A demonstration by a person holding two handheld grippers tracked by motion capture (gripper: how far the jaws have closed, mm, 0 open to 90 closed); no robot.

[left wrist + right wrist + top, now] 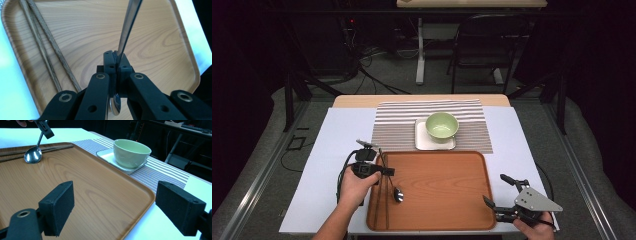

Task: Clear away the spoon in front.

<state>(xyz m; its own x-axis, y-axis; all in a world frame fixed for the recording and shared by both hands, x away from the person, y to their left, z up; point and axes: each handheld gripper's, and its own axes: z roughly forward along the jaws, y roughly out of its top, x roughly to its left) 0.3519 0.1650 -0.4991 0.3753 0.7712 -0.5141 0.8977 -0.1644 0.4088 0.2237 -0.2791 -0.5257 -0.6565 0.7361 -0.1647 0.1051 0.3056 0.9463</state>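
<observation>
My left gripper point(388, 171) hangs over the left part of the wooden tray point(442, 187), shut on the handle of a metal spoon point(398, 194). In the left gripper view the jaws point(116, 56) pinch the thin handle point(128, 25), which runs on toward the top. In the right gripper view the spoon's bowl point(33, 155) rests low on the tray point(87, 195) beneath that gripper point(47, 133). Two dark chopsticks point(385, 202) point(47, 42) lie along the tray's left rim. My right gripper point(495, 189) point(122, 207) stands open at the tray's near right corner, with nothing between its pads.
A green bowl point(442, 125) point(131, 152) sits on a white square plate point(427, 143) on a striped placemat point(397, 125), just beyond the tray. A pale sheet point(332, 150) covers the table. A chair and desk legs stand farther back.
</observation>
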